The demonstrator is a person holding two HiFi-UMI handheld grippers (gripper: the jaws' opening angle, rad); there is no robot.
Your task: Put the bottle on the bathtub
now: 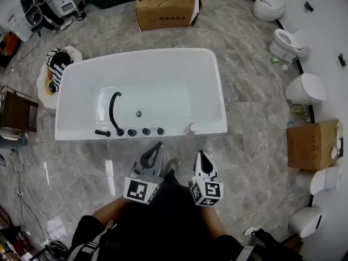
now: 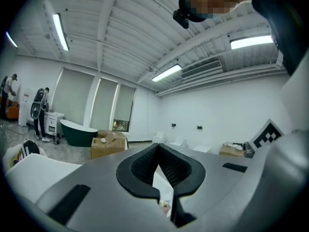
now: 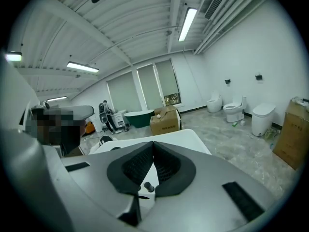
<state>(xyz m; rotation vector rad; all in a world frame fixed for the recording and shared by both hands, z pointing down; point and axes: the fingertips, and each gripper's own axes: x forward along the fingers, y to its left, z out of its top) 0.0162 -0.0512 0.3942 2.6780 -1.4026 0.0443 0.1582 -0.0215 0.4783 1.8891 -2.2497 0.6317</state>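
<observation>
Both tongs are clenched and empty. The left gripper (image 1: 159, 146) hangs just short of the bathtub (image 1: 212, 75), on its near long side, pointing at the rim. In its own view the left gripper (image 2: 158, 148) has its jaws meeting at the tips, with nothing pinched between them. The right gripper (image 1: 202, 154) sits beside it, likewise off the tub's near side. Its own view shows the right gripper (image 3: 153, 144) with tips pressed together and gripping nothing. The bottle (image 1: 190, 128) stands on the bathtub's near rim, just right of the row of black knobs (image 1: 145, 131) and apart from both tools. It also peeks through the hollow below the left jaws as a small pale bottle (image 2: 165, 207). The black faucet (image 1: 114, 111) arches over the tub's left part.
</observation>
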